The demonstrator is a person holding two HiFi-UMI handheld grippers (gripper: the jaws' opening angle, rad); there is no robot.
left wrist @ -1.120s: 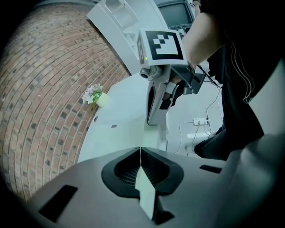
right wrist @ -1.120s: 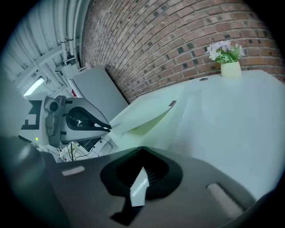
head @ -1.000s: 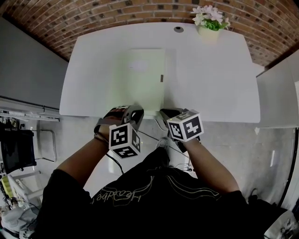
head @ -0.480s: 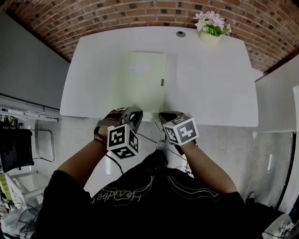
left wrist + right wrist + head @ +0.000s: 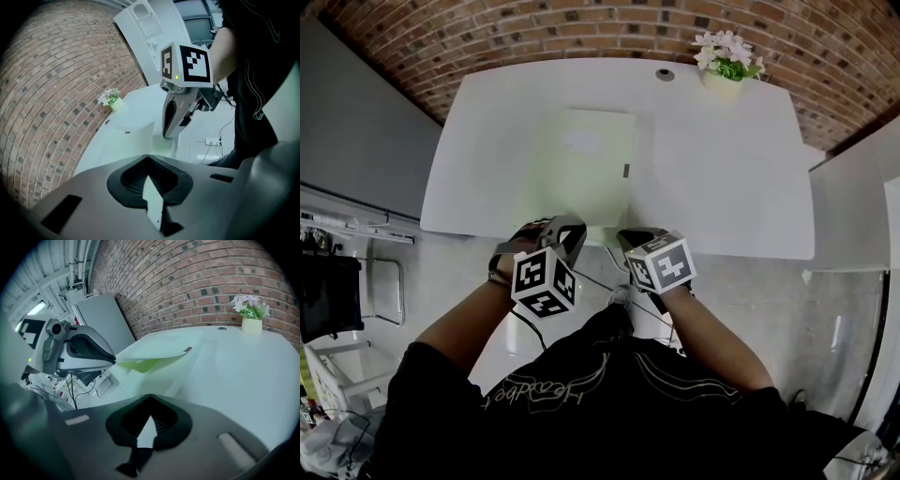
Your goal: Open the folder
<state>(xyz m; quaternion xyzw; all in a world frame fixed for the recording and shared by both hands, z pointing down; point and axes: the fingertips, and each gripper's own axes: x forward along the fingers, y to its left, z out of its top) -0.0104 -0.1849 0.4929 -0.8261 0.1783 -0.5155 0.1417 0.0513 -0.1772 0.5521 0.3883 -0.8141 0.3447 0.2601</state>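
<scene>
A pale green folder (image 5: 581, 164) lies shut-looking on the white table (image 5: 722, 178), with a small clasp tab (image 5: 625, 170) on its right edge. My left gripper (image 5: 570, 228) is at the folder's near edge, jaws shut. In the right gripper view its tip meets the corner of the folder's cover (image 5: 150, 357), which stands slightly raised with green showing beneath. In the left gripper view the cover (image 5: 133, 136) runs right up to the closed tips. My right gripper (image 5: 630, 236) hangs beside it at the table's front edge, shut and empty.
A white pot of pale flowers (image 5: 724, 64) stands at the table's far right, beside a round cable hole (image 5: 664, 74). A brick wall (image 5: 581, 28) runs behind the table. Cables and a socket strip (image 5: 213, 140) lie on the floor below the front edge.
Both grippers stay at the table's front edge. The right gripper's marker cube has shifted slightly left and rolled a little. The folder has not moved on the table.
</scene>
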